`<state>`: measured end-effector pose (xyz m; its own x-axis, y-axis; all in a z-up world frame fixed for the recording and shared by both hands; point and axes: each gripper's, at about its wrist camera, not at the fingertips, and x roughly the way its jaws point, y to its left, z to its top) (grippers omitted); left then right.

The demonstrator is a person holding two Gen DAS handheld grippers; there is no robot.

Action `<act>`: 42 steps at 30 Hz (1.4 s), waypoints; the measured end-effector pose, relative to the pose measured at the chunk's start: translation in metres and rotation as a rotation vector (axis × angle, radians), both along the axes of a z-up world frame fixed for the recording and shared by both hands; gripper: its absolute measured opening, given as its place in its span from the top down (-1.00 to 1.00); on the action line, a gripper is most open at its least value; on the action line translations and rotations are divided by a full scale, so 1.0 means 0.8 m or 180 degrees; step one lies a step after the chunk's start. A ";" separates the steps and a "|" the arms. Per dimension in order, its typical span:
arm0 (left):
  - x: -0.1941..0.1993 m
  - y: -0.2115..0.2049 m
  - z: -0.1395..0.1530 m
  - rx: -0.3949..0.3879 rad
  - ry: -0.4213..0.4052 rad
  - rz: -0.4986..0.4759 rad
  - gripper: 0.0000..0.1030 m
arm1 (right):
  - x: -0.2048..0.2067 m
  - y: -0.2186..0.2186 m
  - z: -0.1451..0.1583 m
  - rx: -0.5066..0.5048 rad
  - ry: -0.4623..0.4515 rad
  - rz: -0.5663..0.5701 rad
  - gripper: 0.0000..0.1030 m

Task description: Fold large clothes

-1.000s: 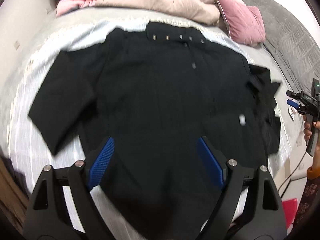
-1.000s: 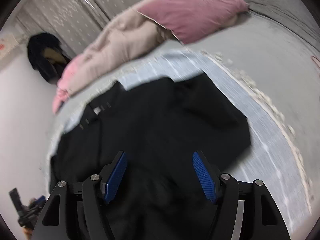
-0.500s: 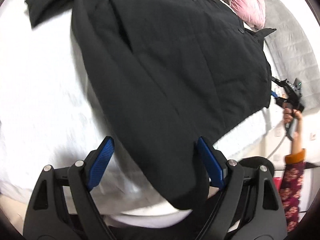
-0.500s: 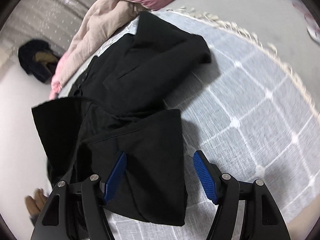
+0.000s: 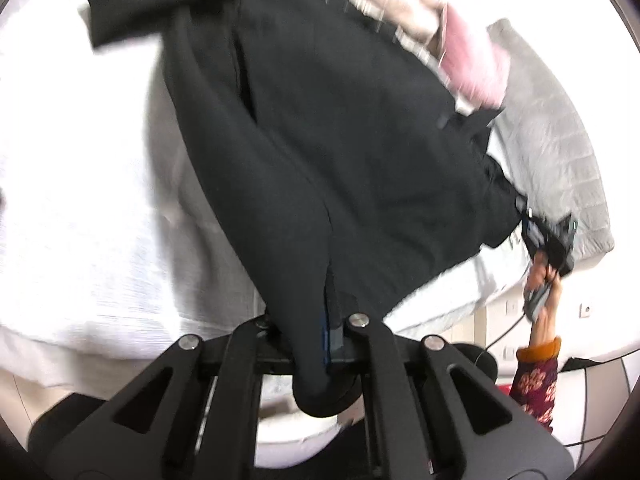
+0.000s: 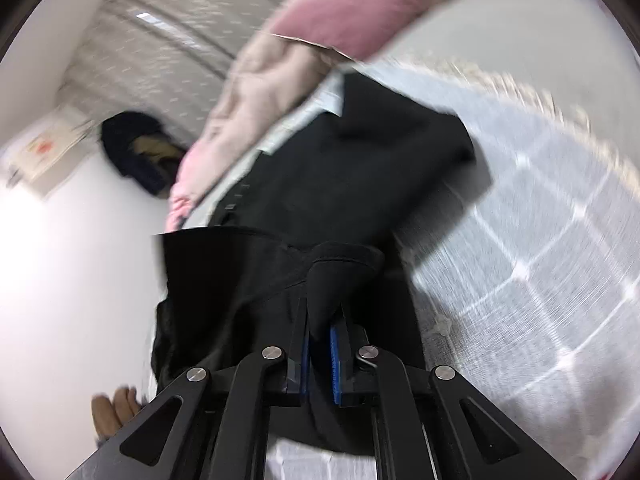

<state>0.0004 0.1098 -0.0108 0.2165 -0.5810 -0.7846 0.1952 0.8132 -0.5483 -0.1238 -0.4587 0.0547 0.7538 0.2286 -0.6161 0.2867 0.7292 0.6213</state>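
A large black jacket [image 5: 340, 140] lies spread on the bed and is lifted at its near hem. My left gripper [image 5: 320, 320] is shut on the jacket's bottom hem, with cloth bunched between the blue pads. My right gripper [image 6: 320, 344] is shut on another corner of the same jacket [image 6: 340, 200] and also shows in the left wrist view [image 5: 548, 240], at the jacket's right edge. One sleeve [image 5: 132, 16] lies out at the far left.
A white checked bedspread [image 6: 540, 260] covers the bed [image 5: 80, 200]. A pink pillow [image 6: 360, 4] and a pale quilt [image 6: 260, 88] lie at the head. A grey blanket [image 5: 560, 152] lies at the right. A dark garment [image 6: 136, 152] hangs by the wall.
Both grippers went from open to shut on the jacket's lower edge. The hem has been lifted off the bedspread, and both views are blurred by motion.
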 end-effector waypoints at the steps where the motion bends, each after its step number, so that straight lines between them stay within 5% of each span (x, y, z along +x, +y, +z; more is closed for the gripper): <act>1: -0.005 0.011 0.018 0.0005 -0.0129 0.0052 0.85 | -0.013 0.006 0.017 -0.0106 -0.0073 0.0107 0.88; 6: -0.023 0.062 0.071 0.0290 -0.0460 0.0237 0.86 | -0.084 0.045 0.068 -0.0573 -0.0163 0.0569 0.88; 13: -0.037 0.073 0.020 0.1219 -0.0211 0.0040 0.72 | -0.169 0.087 0.016 -0.1047 0.1153 0.0843 0.80; 16: -0.050 0.060 0.023 0.1778 -0.0497 0.0010 0.53 | -0.203 0.090 0.000 -0.1022 0.1454 0.0898 0.77; 18: -0.056 0.051 0.034 0.1789 -0.0685 -0.0017 -0.08 | -0.225 0.083 0.007 -0.1027 0.1402 0.0864 0.59; 21: -0.079 0.027 0.058 0.1603 -0.1000 -0.0183 -0.42 | -0.239 0.090 0.031 -0.1203 0.1262 0.0730 0.01; 27: -0.126 -0.070 0.053 0.1162 -0.1421 -0.1242 -0.52 | -0.201 0.166 0.051 -0.1526 0.0892 0.1094 -0.16; 30: -0.149 -0.116 0.036 0.0985 -0.1711 -0.1714 -0.53 | -0.182 0.231 0.038 -0.2017 0.0836 0.1475 -0.22; 37: -0.176 -0.177 -0.014 0.1083 -0.1964 -0.2556 -0.53 | -0.166 0.350 -0.020 -0.2657 0.0550 0.2244 -0.23; 42: -0.170 -0.182 -0.047 0.1301 -0.1855 -0.2667 -0.52 | -0.144 0.395 -0.063 -0.3146 0.0558 0.2416 -0.23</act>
